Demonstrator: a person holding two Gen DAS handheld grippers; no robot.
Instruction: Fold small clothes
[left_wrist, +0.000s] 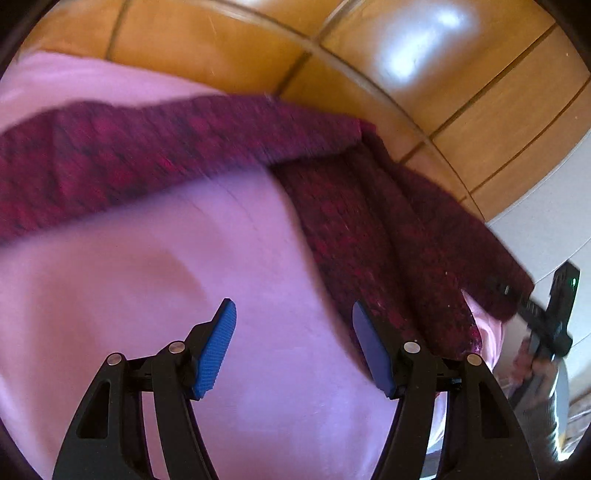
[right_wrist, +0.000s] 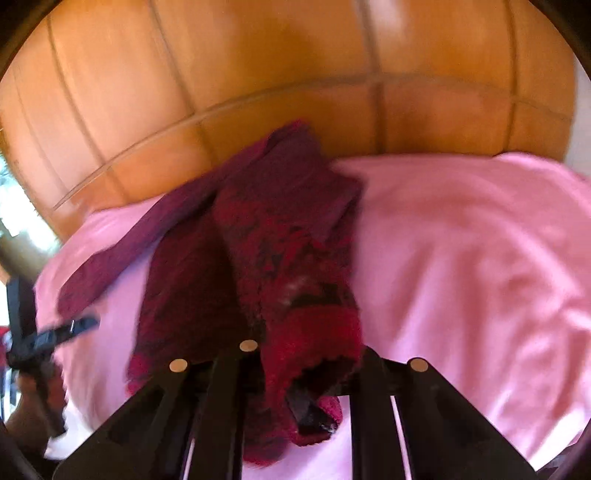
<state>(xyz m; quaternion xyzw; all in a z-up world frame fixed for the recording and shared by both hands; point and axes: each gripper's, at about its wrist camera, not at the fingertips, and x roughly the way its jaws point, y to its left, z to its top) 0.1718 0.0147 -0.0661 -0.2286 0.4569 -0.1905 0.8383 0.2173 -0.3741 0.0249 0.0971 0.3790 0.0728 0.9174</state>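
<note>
Dark red knit garment (left_wrist: 155, 158) lies on the pink sheet (left_wrist: 207, 280), which is the landmark here. The knit is bunched toward the sheet's far edge, next to the wooden panelled headboard (left_wrist: 369, 44). In the left wrist view one long band of it runs across the sheet and a second part trails down toward the near corner of the sheet.

Left gripper (left_wrist: 293, 332) hangs over bare sheet, just beside the trailing part of the knit. Its jaws stand wide and nothing is between the blue pads (left_wrist: 216, 350). One pad sits at the knit's edge; contact is unclear because of blur.

Right gripper (right_wrist: 295, 387) sits low over the sheet's near side. Its jaws are drawn close together and clamp a folded end of the knit, and the red edge hangs bunched between the black fingers (right_wrist: 221, 406). From there the rest of the knit runs up the sheet toward the headboard.

The right wrist view also shows the other gripper at the sheet's edge, blurred. A hand (left_wrist: 535, 369) holding the right tool shows beyond the sheet's corner in the left wrist view.
</note>
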